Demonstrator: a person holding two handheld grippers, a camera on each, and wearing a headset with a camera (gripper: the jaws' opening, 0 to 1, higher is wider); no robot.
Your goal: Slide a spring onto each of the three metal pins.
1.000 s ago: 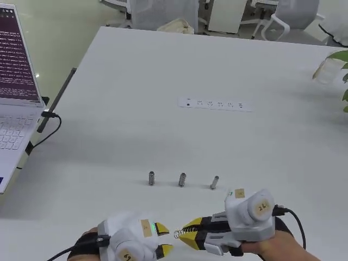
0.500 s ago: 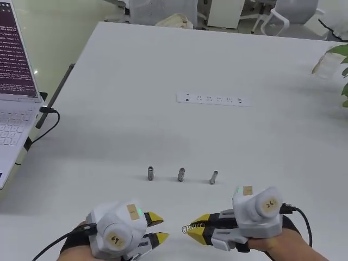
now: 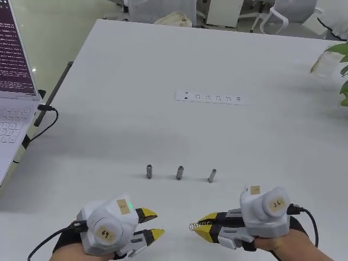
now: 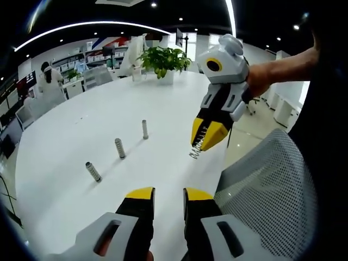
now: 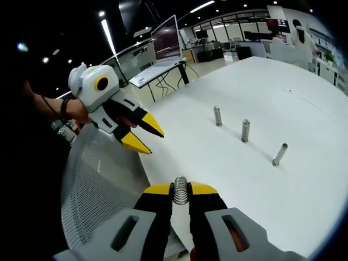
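Three short metal pins stand in a row on the white table. The left pin [image 3: 149, 172] and the middle pin [image 3: 180, 173] each carry a spring. The right pin [image 3: 211, 175] is bare, also seen as the right pin [image 5: 279, 154]. My right gripper [image 3: 199, 226] is at the near table edge, shut on a small spring [image 3: 192, 226] that sticks out past its tips; the same spring [image 5: 180, 190] stands between its yellow jaws. My left gripper [image 3: 159, 223] sits to its left, open and empty, as its own view shows the left gripper [image 4: 166, 196].
A white power strip [image 3: 212, 98] lies mid-table beyond the pins. A laptop [image 3: 8, 81] with a black cable [image 3: 46, 117] sits at the left edge. A plant [image 3: 340, 60] is at the far right. A mesh chair [image 4: 272, 185] stands below the near edge.
My left gripper has drawn back to the left, away from the spring's free end. The right gripper has shifted slightly right, still holding the spring. The head camera has tilted a little.
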